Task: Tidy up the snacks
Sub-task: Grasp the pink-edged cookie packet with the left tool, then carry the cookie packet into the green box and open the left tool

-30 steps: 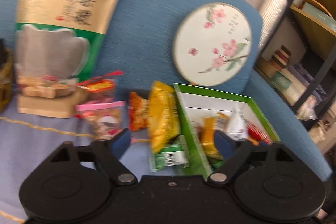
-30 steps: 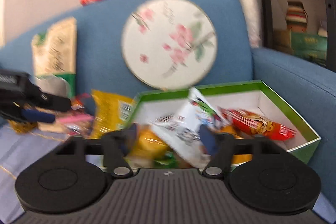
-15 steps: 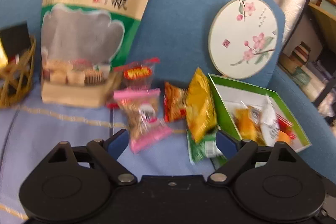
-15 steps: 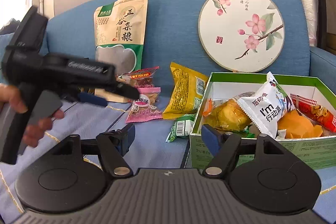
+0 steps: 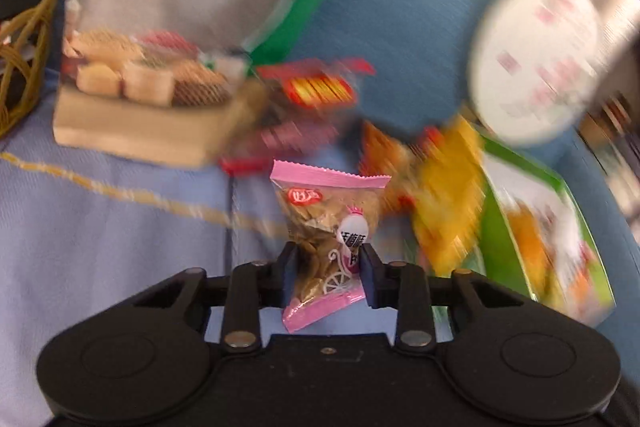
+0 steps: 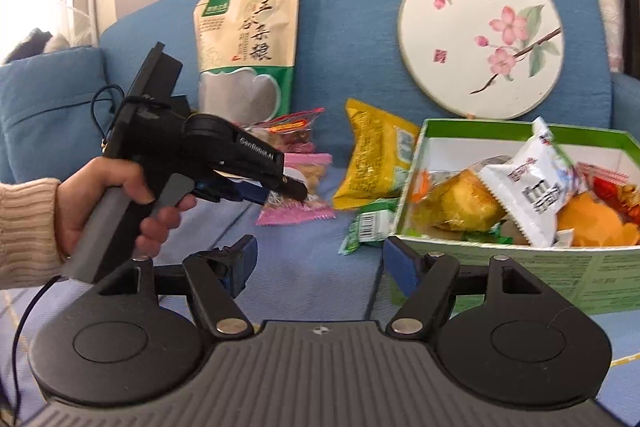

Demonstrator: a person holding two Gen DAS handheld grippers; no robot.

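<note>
Blue sofa [image 6: 352, 27], seat draped in pale lavender cover [image 6: 304, 267] with gold stripe. On seat: green-rimmed box [image 6: 520, 267] at 3 o'clock, packed with snack packets. Yellow packet [image 6: 376, 159] propped against box's left wall, small green packet [image 6: 368, 227] flat beside it. Pink-edged packet [image 6: 296, 211] near centre. Large grain pouch [image 6: 248, 43] at 11 o'clock and round blossom fan [image 6: 480, 39] at 1 o'clock lean on backrest. Wire basket [image 5: 20, 59] at 9 o'clock in left wrist view.

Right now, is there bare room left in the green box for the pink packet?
Little. The green cardboard box is crowded at its front with wrappers; bare white floor shows only along its back wall. The left gripper holds the pink-edged snack packet. The blue cushion before it lies bare.
</note>
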